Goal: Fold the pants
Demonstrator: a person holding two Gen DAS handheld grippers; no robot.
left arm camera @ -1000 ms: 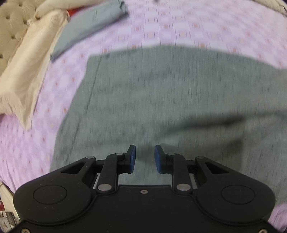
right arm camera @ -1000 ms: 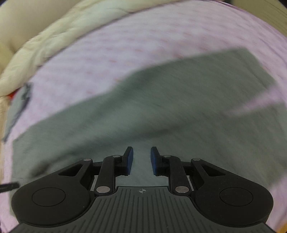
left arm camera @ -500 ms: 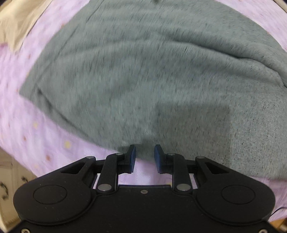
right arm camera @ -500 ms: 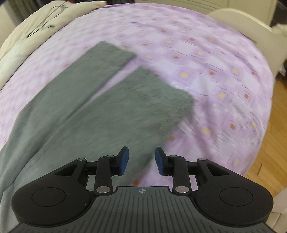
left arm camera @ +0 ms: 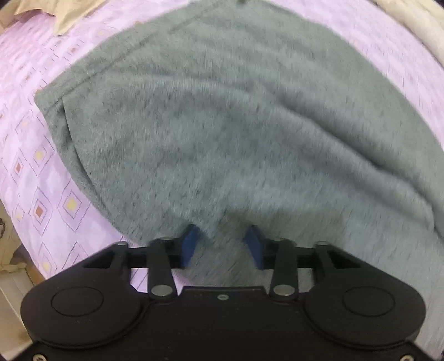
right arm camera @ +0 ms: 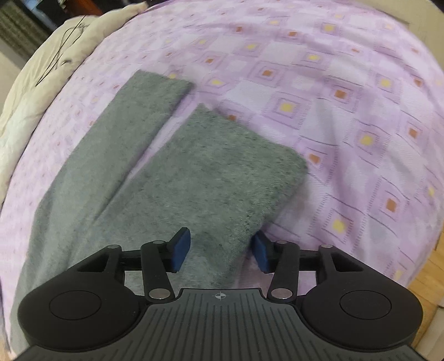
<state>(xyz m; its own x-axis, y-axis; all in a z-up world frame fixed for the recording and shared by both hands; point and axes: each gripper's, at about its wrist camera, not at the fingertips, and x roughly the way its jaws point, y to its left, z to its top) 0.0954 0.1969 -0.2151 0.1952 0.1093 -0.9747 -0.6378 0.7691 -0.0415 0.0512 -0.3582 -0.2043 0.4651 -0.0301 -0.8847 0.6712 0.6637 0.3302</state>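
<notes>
Left wrist view: grey knit fleece pants (left arm camera: 222, 125) fill most of the frame, lying flat on the purple diamond-pattern bedspread (left arm camera: 36, 172). This is the waist end; the waistband seam runs along the upper-left edge. The left gripper (left arm camera: 222, 244) sits w/ jaws spread, blue pads either side of the near edge of the fabric, nothing pinched yet. Cloth lies straight ahead of the jaws and also runs off to the right, so the long axis goes left-to-right from this hand. A beige pillow corner (left arm camera: 58, 16) shows at the far-left of the bed, well apart from the pants. A cream blanket (left arm camera: 416, 22) lies at the far-right edge, near the cloth but not on it.

Right wrist view: the two legs of the pants (right arm camera: 211, 177) run away from the camera, side by side w/ a narrow strip of bedspread (right arm camera: 347, 111) between them; cuffs at the far end. The right gripper (right arm camera: 219, 251) has jaws spread, straddling the near leg's right-hand edge: left pad over the fabric, right pad over bare bedspread just beside it. Nothing held. Cream quilt (right arm camera: 55, 72) lies along the bed's far-left side, clear of the legs. Wood floor (right arm camera: 427, 277) shows past the bed's right edge.

Judgement: each hand is placed at the near long edge, ready to close and carry one leg over the other. Nothing obstructs.
</notes>
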